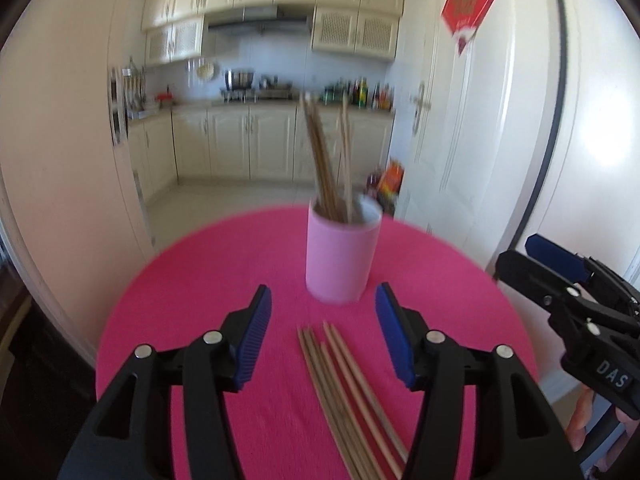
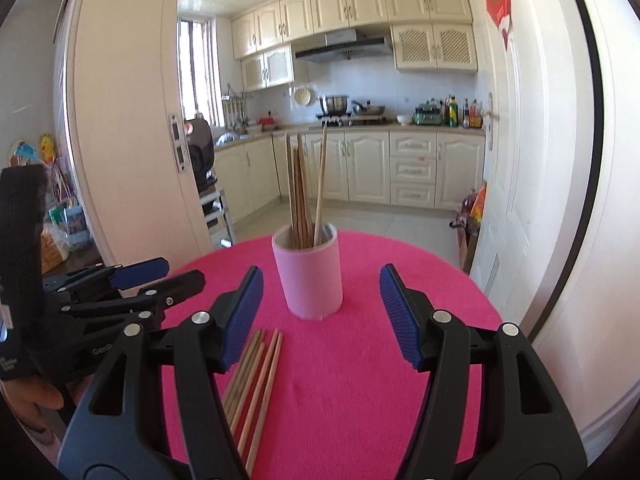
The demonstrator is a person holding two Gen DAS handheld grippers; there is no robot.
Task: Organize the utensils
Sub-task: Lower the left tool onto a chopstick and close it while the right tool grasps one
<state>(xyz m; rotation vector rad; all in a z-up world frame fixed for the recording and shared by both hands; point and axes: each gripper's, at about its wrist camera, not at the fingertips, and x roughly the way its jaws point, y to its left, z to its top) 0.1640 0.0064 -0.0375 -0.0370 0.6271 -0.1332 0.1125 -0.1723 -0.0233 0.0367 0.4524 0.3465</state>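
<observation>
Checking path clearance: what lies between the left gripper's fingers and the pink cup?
Only bare pink tablecloth. In the left wrist view, the loose chopsticks end short of the pink cup, beneath the open left gripper.

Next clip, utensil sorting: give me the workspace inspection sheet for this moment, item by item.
Surface: round table under a pink cloth.
Job's things: pink cup upright near the table's middle, several chopsticks standing in it; a bundle of loose chopsticks lying flat on the cloth in front of the cup.
Clutter: nothing seen on the table.
Grippers: left claw open, empty, above the loose chopsticks; right claw open, empty, facing the cup.
Cables: nothing seen.
Surroundings: kitchen beyond with cream cabinets, a stove with pots, bottles on the counter; white door at right with a red decoration.
</observation>
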